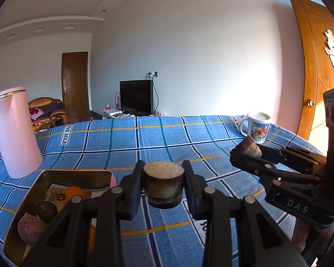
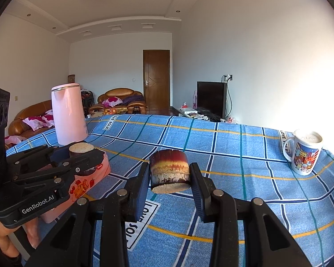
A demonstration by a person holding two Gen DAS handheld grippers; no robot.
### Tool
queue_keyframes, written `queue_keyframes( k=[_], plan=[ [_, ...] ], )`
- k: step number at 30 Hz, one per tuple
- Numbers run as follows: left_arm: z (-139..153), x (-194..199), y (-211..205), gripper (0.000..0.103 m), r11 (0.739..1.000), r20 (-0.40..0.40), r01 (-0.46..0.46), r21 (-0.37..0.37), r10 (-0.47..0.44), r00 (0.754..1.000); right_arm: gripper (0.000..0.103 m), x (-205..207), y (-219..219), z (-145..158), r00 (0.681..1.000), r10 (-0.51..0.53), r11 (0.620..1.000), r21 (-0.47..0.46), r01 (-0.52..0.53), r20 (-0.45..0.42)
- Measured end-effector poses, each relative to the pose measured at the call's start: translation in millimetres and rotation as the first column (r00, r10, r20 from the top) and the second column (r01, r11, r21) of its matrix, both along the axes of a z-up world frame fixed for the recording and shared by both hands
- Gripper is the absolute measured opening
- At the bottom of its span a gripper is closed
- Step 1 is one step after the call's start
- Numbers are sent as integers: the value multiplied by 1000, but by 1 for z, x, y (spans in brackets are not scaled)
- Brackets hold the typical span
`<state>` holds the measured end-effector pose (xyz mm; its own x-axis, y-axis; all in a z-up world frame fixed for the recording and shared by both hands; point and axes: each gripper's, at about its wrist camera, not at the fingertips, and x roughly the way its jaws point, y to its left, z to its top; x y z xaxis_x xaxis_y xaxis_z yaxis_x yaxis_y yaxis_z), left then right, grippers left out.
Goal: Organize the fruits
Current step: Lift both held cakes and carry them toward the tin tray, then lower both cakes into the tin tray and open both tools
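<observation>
A short sugarcane piece sits centre frame in the left wrist view, upright, its pale fibrous cut end on top and its dark purple skin banded green. The left gripper is clamped on its sides, above the blue checked worktop. In the right wrist view, a second sugarcane piece, reddish-brown with yellow bands, is pinched centre frame by the right gripper. Lower left in the left view, a metal tin holds an orange and dark fruit. A pink kettle stands at left, a mug at right.
</observation>
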<state>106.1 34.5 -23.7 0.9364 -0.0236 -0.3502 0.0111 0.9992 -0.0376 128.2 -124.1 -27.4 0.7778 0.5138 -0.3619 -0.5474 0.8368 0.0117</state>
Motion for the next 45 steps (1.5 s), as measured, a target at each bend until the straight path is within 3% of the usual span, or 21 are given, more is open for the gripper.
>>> queue_keyframes(
  k=[21, 45],
  plan=[
    [1, -21, 86, 35, 985, -60, -163, -61, 160, 985, 38, -8, 107, 16, 979, 203, 979, -26, -203, -4],
    [-18, -21, 138, 35, 970, -183, -230, -84, 212, 960, 38, 5, 190, -6, 954, 263, 955, -103, -278, -141]
  ],
)
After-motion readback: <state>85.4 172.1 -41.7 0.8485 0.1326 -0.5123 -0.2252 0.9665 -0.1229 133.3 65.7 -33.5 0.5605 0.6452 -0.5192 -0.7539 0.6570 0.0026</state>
